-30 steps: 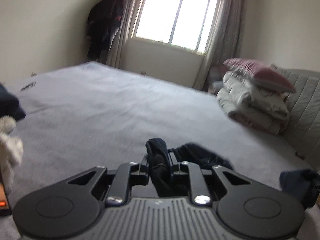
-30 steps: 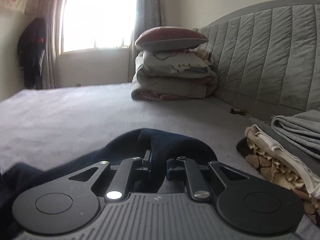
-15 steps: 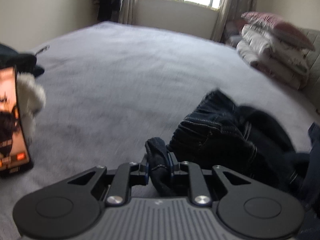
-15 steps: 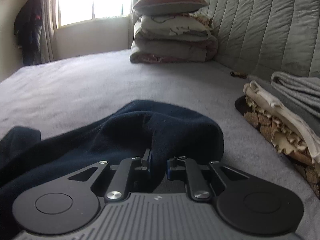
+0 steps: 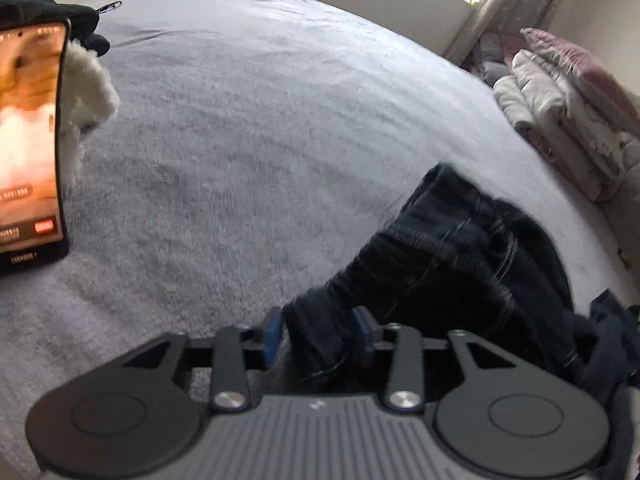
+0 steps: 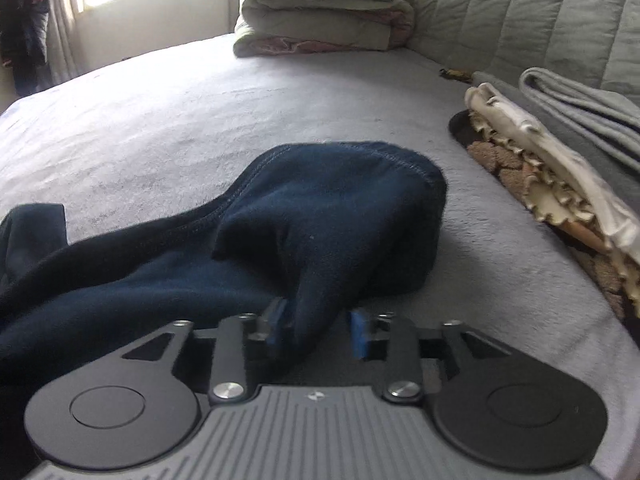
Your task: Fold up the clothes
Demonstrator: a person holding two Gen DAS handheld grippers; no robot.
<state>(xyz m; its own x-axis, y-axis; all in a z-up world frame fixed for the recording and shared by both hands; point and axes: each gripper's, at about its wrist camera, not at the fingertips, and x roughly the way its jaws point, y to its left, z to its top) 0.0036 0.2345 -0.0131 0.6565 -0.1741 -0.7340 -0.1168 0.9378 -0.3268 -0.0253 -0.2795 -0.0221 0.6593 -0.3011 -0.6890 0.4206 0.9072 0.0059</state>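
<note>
Both jaws are opening: the left gripper (image 5: 316,334) and right gripper (image 6: 316,330), clamped a second ago, are releasing the navy garment (image 6: 320,216), cloth still between them. The garment is laid on the bed (image 6: 160,120), ready for folding.

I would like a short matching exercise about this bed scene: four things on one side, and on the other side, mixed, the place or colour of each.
Things:
1. navy garment
2. phone
3. pillow pile
4. folded stack

Descriptions:
A. lit screen, standing at the left edge of the left wrist view
B. far end of the bed, against the headboard
C. dark blue, lying crumpled between the open jaws
D. grey and cream, at the right side of the bed

Pairs: 1-C, 2-A, 3-B, 4-D
</note>
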